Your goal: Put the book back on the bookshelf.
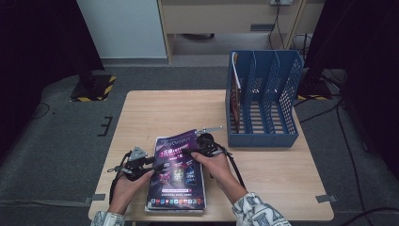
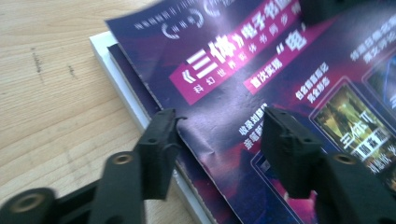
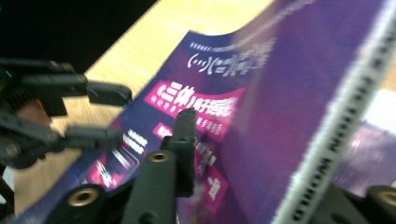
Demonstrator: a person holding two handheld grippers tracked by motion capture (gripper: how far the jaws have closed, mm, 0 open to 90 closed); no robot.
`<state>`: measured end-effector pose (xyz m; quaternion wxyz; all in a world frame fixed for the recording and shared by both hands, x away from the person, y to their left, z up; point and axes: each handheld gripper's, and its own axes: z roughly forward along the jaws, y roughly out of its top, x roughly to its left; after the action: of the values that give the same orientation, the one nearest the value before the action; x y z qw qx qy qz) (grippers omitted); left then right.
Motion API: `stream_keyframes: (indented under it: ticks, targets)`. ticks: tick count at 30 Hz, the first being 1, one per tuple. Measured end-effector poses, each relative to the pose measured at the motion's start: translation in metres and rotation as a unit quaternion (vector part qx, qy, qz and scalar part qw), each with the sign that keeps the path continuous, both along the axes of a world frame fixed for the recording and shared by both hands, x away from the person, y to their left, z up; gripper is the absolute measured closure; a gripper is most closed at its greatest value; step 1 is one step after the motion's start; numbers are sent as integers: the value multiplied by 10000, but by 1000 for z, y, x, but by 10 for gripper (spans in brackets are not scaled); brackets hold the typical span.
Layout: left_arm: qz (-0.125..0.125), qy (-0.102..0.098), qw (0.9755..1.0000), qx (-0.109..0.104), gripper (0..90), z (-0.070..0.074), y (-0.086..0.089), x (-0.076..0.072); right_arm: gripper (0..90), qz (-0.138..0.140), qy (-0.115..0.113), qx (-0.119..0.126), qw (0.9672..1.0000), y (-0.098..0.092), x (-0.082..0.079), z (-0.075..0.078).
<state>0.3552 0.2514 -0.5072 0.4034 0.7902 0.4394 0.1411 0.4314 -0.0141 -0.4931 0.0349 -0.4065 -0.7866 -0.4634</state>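
Here the top magazine (image 1: 178,170) of a stack on the table (image 1: 141,113) tilts up at its right edge, apparently clamped in the right gripper (image 1: 205,143) for lifting. The left gripper (image 1: 155,165), jaws apart and straddling its left edge, grips nothing, probably steadying it.

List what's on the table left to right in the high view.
left gripper → purple magazine on top of its stack → right gripper at the magazine's lifted right edge → blue file rack, with a book standing in its leftmost slot.
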Motion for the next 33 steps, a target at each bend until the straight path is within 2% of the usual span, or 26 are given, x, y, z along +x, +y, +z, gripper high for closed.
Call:
stream_keyframes:
  ticks: [2, 5, 9, 10, 12, 20, 24, 28, 33]
  targets:
    - [-47, -32, 10000, 6, 374, 0, -1, 1, 753, 13, -88, 97, 9999, 0, 1, 6]
    - [-47, -114, 9999, -24, 310, 0, -2, 1, 767, 148, -335, 28, 9993, 4, 0, 16]
    - [94, -199, 9997, -71, 241, 0, 0, 2, 778, 275, -653, 6, 9975, 8, -2, 28]
    - [94, -199, 9997, -71, 237, 0, 0, 2, 778, 275, -653, 6, 9975, 8, -2, 28]
    - [106, -184, 9997, -154, 237, -1, 2, 3, 782, 333, -833, -8, 9960, 9, -3, 34]
    - [42, -116, 9996, -244, 237, -3, 1, 5, 792, 250, -997, 62, 9947, 5, -1, 41]
    - [-60, -88, 9994, -316, 245, -3, -1, 5, 797, 239, -1151, 126, 9930, 3, -2, 45]
    - [-199, -46, 9992, -336, 250, -2, -3, 5, 801, 236, -1345, 192, 9904, 3, -3, 52]
    - [-310, -23, 9985, -461, 276, -1, -7, 4, 807, 184, -1581, 369, 9866, 1, -4, 60]
